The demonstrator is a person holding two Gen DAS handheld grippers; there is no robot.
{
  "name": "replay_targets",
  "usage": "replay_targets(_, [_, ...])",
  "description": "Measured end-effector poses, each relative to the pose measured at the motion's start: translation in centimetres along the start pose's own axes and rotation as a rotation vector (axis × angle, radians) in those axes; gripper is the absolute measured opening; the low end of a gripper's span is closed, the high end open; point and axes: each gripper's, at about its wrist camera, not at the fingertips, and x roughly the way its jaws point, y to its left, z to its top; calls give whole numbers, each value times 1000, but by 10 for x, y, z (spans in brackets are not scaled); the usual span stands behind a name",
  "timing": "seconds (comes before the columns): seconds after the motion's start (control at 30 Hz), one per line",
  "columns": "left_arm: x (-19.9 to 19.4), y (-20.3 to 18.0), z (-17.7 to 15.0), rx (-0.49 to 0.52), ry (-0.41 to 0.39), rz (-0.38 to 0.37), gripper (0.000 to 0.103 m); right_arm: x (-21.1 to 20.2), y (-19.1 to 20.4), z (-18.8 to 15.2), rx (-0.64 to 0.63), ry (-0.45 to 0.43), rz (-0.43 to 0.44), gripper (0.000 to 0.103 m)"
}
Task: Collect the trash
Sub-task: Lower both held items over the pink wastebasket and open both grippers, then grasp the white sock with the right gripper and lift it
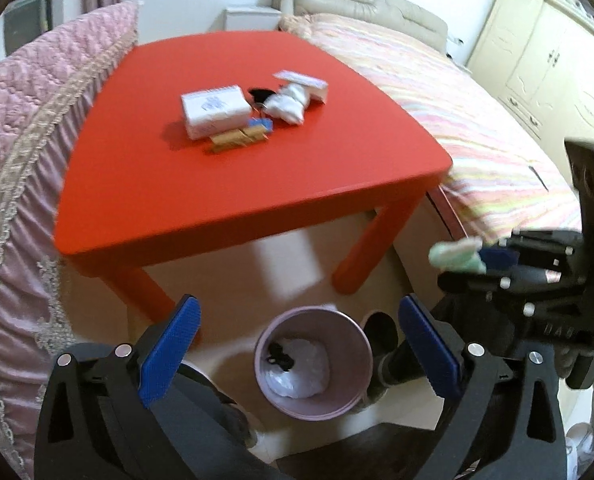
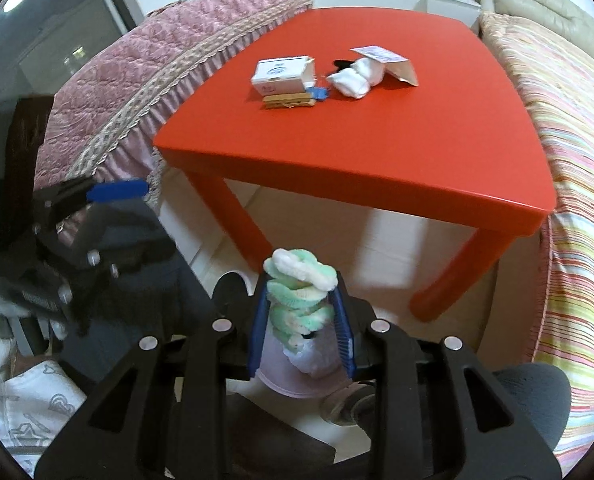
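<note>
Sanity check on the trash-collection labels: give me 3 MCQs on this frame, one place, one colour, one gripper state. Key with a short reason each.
1. Where does the bin stand?
A. On the red table
B. On the floor in front of the table, below the left gripper
C. On the striped bed

2. What colour is the soft bundle in the right gripper?
A. Green and white
B. Black
C. Red

3. How does the left gripper stand?
A. Shut on a box
B. Shut on nothing
C. Open, nothing between its pads

Key:
1 B: the left wrist view looks down into the bin on the floor, nearer than the red table.
2 A: the bundle between the blue pads is pale green and white.
3 C: its pads stand wide apart with only the bin below.
</note>
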Motion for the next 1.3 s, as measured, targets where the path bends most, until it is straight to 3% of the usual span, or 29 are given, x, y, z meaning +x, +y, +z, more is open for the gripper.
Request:
replay_targets(0.07, [-7, 6, 3, -13, -18, 9, 95, 2, 5, 1, -14, 4, 16, 31])
replay_targets(0.13, [-12, 12, 4, -25, -32, 16, 95, 3, 9, 2, -24, 7, 26, 38])
replay_targets(0.2, [-17, 16, 5, -32, -44, 25, 95, 4, 10, 3, -25, 1, 27, 77])
replay_targets(0.3, [-21, 21, 6, -42, -51, 32, 95, 4, 9, 4, -11, -4, 18, 90])
replay_targets(0.6, [-18, 22, 4, -46, -44, 23, 95, -1, 1, 5, 23, -20, -11, 96])
replay_targets(0.97, [-17, 21, 13, -51, -53, 22, 95, -7, -8, 14, 52, -51, -9, 97])
replay_targets(1.3, [-17, 30, 35, -56, -79, 34, 95, -14, -24, 66, 63, -102, -24, 97])
